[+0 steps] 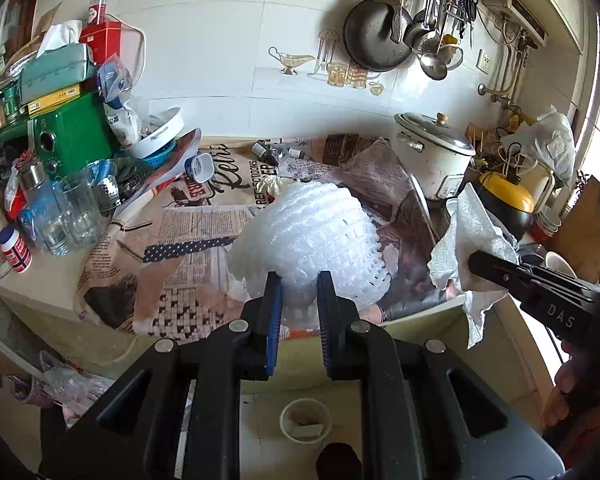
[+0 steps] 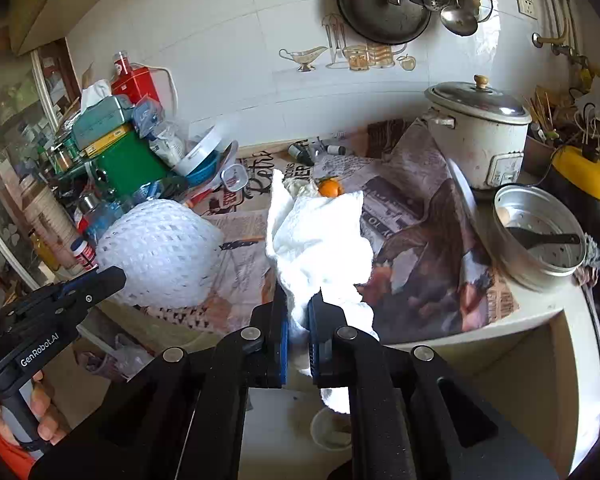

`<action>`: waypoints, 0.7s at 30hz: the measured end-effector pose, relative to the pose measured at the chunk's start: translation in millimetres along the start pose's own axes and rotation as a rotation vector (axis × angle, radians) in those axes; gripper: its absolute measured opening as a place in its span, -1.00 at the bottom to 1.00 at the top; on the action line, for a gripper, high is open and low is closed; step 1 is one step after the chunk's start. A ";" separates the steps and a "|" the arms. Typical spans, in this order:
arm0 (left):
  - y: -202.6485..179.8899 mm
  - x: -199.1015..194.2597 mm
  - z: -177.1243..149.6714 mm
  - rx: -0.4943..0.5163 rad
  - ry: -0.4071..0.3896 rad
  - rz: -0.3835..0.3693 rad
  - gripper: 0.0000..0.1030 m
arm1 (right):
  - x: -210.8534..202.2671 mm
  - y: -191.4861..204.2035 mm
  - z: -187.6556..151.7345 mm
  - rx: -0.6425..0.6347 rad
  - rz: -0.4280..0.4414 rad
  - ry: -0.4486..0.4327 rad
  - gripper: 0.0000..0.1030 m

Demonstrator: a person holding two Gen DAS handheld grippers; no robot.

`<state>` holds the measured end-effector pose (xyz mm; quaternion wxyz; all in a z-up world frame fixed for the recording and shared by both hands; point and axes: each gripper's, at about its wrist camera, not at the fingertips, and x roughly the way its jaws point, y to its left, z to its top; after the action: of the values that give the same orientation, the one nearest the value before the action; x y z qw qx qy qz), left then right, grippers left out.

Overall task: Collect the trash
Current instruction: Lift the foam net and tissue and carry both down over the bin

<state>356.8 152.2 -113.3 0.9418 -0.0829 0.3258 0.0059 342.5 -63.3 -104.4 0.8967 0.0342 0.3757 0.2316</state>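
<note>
Nearest, low in both wrist views: a small white cup [image 1: 305, 424] on the floor beyond the desk edge, with some scraps inside. Can't tell if it's the drop point; no bin visible.

Left claw [image 1: 298, 280]: nearly closed, pinching the lower rim of the white foam net [image 1: 312, 236], the kind of sleeve fruit is packed in. The edge grip makes sense: it's soft and bulky, so the body can't fit between the jaws. The net hangs in the air over the near edge of the desk [image 1: 44, 292], clear of the surface.

Right claw [image 2: 298, 316]: almost fully closed on a bunched fold of crumpled white paper towel [image 2: 316, 244]. The rest fans out above the jaws and a tail droops below. Also lifted off the desk. From the left view it sits to the right of the net, apart from it.

One piece of trash per claw, likely so both go out in one trip.

Further out: the newspaper sheet [image 2: 420, 264] covering the desk, presumably as a liner. An orange fruit [image 2: 329, 188] lies on it, with something pale beside it, possibly more trash; can't tell.

Far right: rice cooker [image 2: 480, 136]. Far left: clutter around a green appliance [image 1: 70, 136]. Both look like keepers rather than trash.
</note>
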 end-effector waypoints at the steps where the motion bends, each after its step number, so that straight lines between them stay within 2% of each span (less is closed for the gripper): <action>1: 4.3 -7.1 -6.6 0.002 0.006 0.000 -0.68 | -3.5 8.3 -7.0 0.006 0.006 0.002 -0.86; 7: 19.6 -33.3 -34.4 -0.005 0.057 0.002 -0.68 | -17.1 45.4 -37.8 0.006 0.032 0.047 -0.86; 11: 24.7 -34.6 -56.5 -0.017 0.103 -0.002 -0.68 | -19.3 55.4 -53.6 0.002 0.052 0.078 -0.86; 16: 26.3 -8.8 -90.4 -0.053 0.186 0.001 -0.68 | -3.3 50.0 -78.8 0.005 0.052 0.137 -0.86; 21: 18.1 39.2 -132.6 -0.078 0.286 0.023 -0.68 | 25.9 20.2 -106.3 0.025 0.045 0.207 -0.86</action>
<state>305.2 147.1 -242.8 0.8816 -0.1160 0.4573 0.0173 277.1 -45.9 -192.6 0.8471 0.0299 0.4683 0.2493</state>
